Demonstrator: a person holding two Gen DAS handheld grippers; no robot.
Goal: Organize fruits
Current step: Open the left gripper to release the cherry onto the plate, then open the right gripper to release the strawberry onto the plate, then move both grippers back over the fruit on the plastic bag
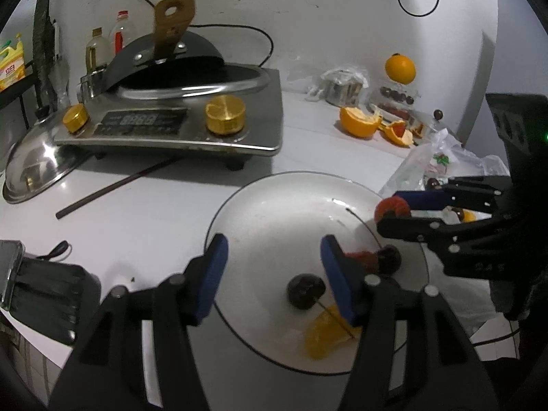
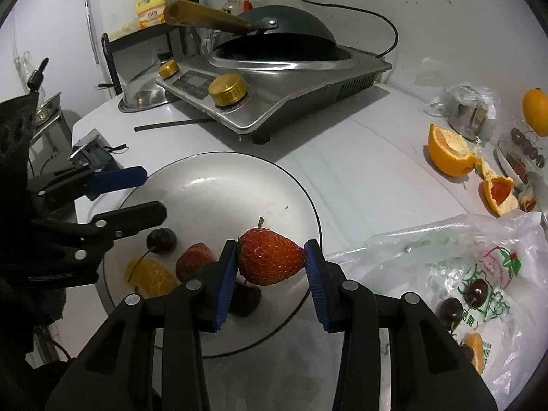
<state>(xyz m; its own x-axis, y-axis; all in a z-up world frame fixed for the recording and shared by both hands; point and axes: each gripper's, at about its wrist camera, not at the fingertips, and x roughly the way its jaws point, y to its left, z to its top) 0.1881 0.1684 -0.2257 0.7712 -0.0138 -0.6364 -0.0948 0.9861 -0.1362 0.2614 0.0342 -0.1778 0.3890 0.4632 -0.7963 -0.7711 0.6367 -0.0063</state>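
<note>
White countertop under us: our right gripper (image 2: 270, 257) is clamped on the strawberry (image 2: 270, 261), long axis crosswise between the pads, directly over the plate (image 2: 219, 185) (straight down), while our left gripper (image 1: 274, 274) hangs apart, empty

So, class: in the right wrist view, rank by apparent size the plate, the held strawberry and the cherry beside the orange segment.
1. plate
2. strawberry, though nearness to the camera enlarges it
3. cherry
</note>
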